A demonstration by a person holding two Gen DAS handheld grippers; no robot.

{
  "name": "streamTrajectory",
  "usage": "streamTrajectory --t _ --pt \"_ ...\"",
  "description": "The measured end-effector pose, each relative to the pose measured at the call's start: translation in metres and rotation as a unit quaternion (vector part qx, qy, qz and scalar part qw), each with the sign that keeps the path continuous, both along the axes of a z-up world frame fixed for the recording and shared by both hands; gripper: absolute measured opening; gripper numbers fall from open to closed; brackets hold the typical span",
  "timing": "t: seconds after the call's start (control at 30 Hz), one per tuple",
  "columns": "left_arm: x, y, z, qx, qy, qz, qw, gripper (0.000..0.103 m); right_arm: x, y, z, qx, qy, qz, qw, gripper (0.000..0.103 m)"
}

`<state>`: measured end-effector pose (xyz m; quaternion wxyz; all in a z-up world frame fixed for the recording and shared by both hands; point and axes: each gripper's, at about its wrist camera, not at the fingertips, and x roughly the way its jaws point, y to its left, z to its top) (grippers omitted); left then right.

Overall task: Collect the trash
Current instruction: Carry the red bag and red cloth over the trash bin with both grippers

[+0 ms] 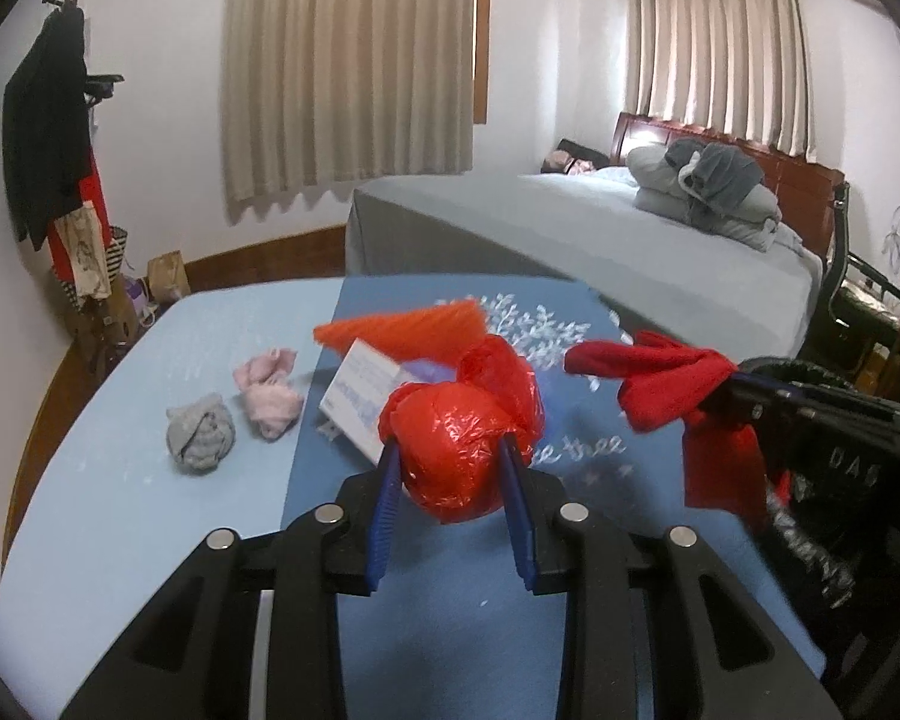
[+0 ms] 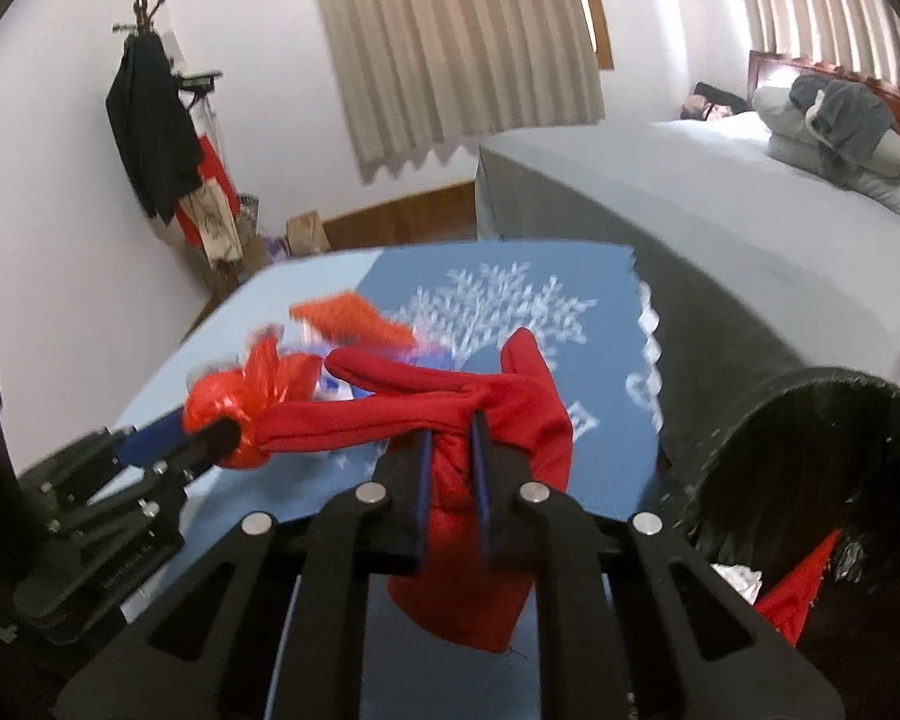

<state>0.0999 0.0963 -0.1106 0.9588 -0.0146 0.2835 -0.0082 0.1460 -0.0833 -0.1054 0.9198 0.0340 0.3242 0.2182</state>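
My left gripper [image 1: 450, 450] is shut on a crumpled red plastic bag ball [image 1: 456, 450], lifted just above the blue table [image 1: 150, 480]; the same ball [image 2: 234, 414] shows at the left of the right wrist view. My right gripper [image 2: 450, 426] is shut on a red cloth [image 2: 480, 414], which hangs off the table surface and also appears at the right of the left wrist view as a red cloth [image 1: 660, 384]. A black trash bin [image 2: 810, 456] lined with a bag stands open at the table's right edge, red material visible inside.
On the table lie a grey cloth ball [image 1: 201, 432], a pink cloth ball [image 1: 270, 387], a white card [image 1: 363, 399] and an orange piece [image 1: 402, 324]. A bed [image 1: 600, 240] stands behind the table, a coat rack [image 1: 60, 150] at the far left wall.
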Motion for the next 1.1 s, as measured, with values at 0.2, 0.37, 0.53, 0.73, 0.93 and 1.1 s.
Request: streamTrajectory --t 0.2,0.37,0.53,0.73,0.93,1.1 --pt "0.005 -0.02 0.018 -0.004 -0.021 -0.022 0.9995 0.032 -0.005 -0.022 0.026 0.01 -0.028 -0.018 0.999 0.011" --pt "0.011 -0.046 0.03 -0.01 -0.035 -0.05 0.9981 0.032 -0.009 -0.046 0.039 0.011 -0.044 -0.043 0.998 0.011" --pt "0.017 -0.074 0.038 -0.016 -0.045 -0.083 0.9954 0.032 -0.014 -0.076 0.046 0.007 -0.054 -0.076 0.996 0.011" --pt "0.021 -0.111 0.042 -0.022 -0.05 -0.126 0.9905 0.032 -0.022 -0.118 0.043 -0.001 -0.056 -0.124 0.991 0.011" --pt "0.024 -0.149 0.045 -0.026 -0.051 -0.168 0.9841 0.032 -0.033 -0.159 0.034 -0.007 -0.051 -0.171 0.984 0.011" --pt "0.026 -0.182 0.046 -0.024 -0.052 -0.199 0.9783 0.032 -0.045 -0.191 0.026 -0.01 -0.047 -0.208 0.977 0.011"
